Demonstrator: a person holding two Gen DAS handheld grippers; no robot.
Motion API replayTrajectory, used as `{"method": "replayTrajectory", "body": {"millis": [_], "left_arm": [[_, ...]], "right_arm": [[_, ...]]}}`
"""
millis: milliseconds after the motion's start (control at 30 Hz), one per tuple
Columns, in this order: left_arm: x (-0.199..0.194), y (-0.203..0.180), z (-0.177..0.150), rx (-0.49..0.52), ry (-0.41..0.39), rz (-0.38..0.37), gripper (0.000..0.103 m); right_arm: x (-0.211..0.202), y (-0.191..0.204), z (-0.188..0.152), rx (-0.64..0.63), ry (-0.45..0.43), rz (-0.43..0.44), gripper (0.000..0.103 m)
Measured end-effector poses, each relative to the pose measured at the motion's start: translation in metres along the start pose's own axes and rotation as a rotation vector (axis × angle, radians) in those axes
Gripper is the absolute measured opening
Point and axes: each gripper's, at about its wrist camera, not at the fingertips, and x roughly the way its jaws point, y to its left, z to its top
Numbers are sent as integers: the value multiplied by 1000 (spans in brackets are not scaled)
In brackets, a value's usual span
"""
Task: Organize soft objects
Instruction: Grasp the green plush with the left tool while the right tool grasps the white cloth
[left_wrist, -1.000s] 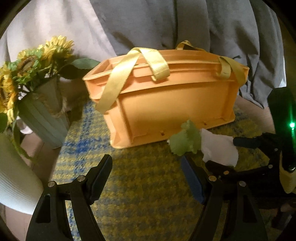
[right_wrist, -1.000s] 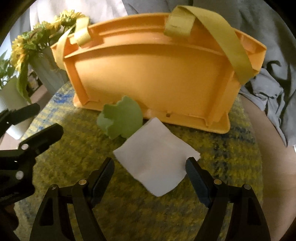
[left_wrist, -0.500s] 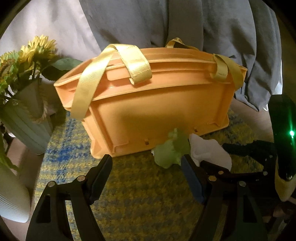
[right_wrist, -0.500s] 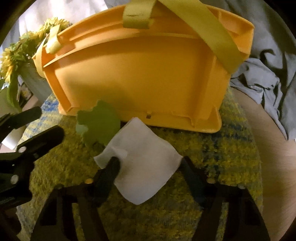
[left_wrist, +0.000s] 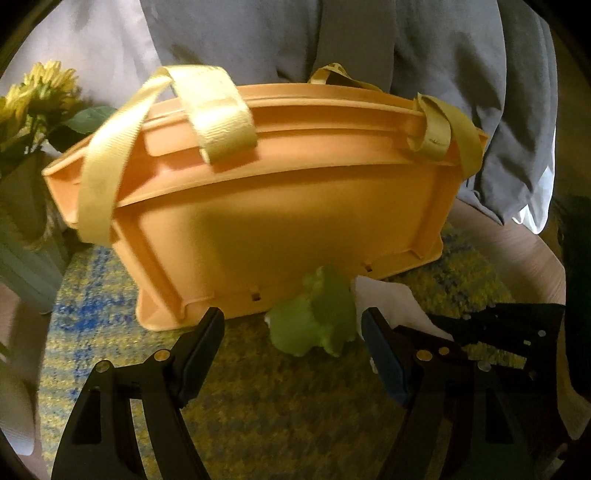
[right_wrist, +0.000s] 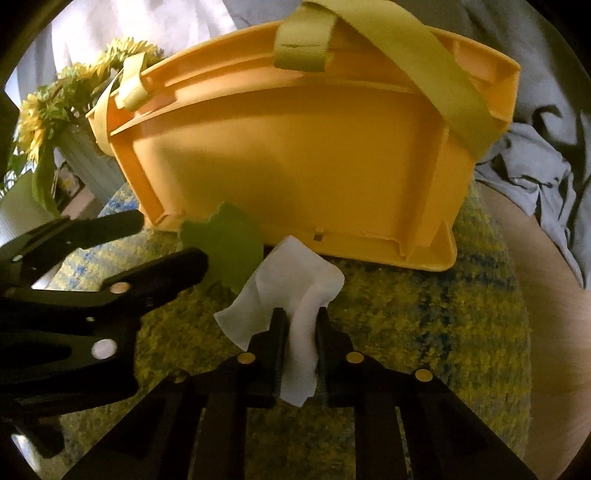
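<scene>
Right gripper: jaws drawn nearly together, pinching a white cloth between the fingertips; the cloth is bunched in the grip, with one corner sticking out to the left and a tail hanging down between the fingers. The cloth lies on a yellow and blue woven mat, just in front of the basket's near wall. Left gripper: jaws standing wide apart, nothing held; a green soft piece lies between the two fingertips, nearer the right-hand one, with no pad pressing on it. Green soft piece: on the mat, against the foot of the basket, just beside the white cloth and to its left in the right wrist view. Orange plastic basket: upright on the mat, with pale yellow webbing straps draped over its rim. Sunflowers: in a ribbed pale vase to the left of the basket. Grey garment: behind the basket, belonging to a person; only the clothing shows. Wooden tabletop: bare at the right of the mat.
</scene>
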Motion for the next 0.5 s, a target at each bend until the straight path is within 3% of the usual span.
{"method": "replayTrajectory", "body": {"millis": [433,500], "left_arm": [[34,-15,10,-9,37,-28,76],[40,-17,10,-16,52,-26,71]], "right_arm": [[-17,-25,5,64,-38,-60,10],[-19,-26,7,67,-42,-61,10]]}}
